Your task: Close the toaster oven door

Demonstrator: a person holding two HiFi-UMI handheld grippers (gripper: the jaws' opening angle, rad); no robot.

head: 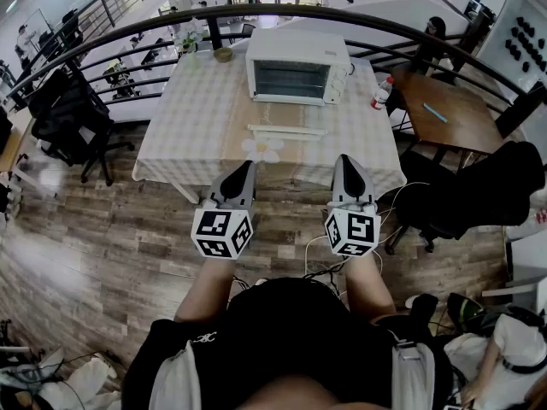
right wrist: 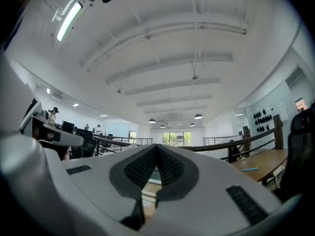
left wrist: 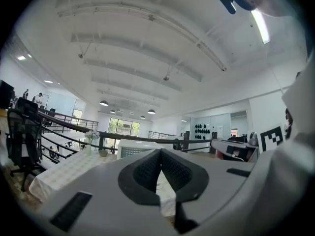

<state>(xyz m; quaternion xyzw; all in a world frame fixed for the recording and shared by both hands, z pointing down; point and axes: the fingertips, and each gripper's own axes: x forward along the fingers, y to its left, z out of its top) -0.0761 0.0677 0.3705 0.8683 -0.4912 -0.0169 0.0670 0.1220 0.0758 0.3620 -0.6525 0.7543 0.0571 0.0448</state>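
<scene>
**Grippers: two.**
- Left gripper (left wrist: pixel 161 152): jaws closed, pads meeting at the tips, nothing between them.
- Right gripper (right wrist: pixel 156 146): jaws closed the same way, empty.
- Both are held about level, side by side over the plank floor (head: pixel 128 229). They are just short of the table's near edge and point toward it.
- Marker cubes (head: pixel 222 232): two, one at the rear of each gripper.

**Table (head: pixel 192 126): one, under a checked cloth. On it:**
- Toaster oven (head: pixel 297 56): one, white, at the far middle, well apart from both grippers.
  - Its door (head: pixel 287 114) looks folded down flat toward the person, with a pale handle bar (head: pixel 286 130) at its near edge.
  - The opening is dark and its contents cannot be made out.
- Flower-shaped piece (head: pixel 261 149): one, white, flat on the cloth, just nearer than the handle bar.
- Bowl (head: pixel 223 55): one, small, at the far edge left of the oven. Its contents cannot be made out.
- Vase (left wrist: pixel 91 142): one, holding white flowers, toward the far left corner.

**Beside and behind the table:**
- Bottle (head: pixel 381 93): one, white with a red cap, by the far right corner. Whether it stands on this table or the next cannot be told.
- Wooden table (head: pixel 461 122): one, to the right, bearing one blue stick (head: pixel 434 114).
- Office chairs: two, black, one at the left (head: pixel 73 114) and one at the right (head: pixel 466 195).
- Railing (head: pixel 273 10): one, curved, dark, behind both tables.
</scene>
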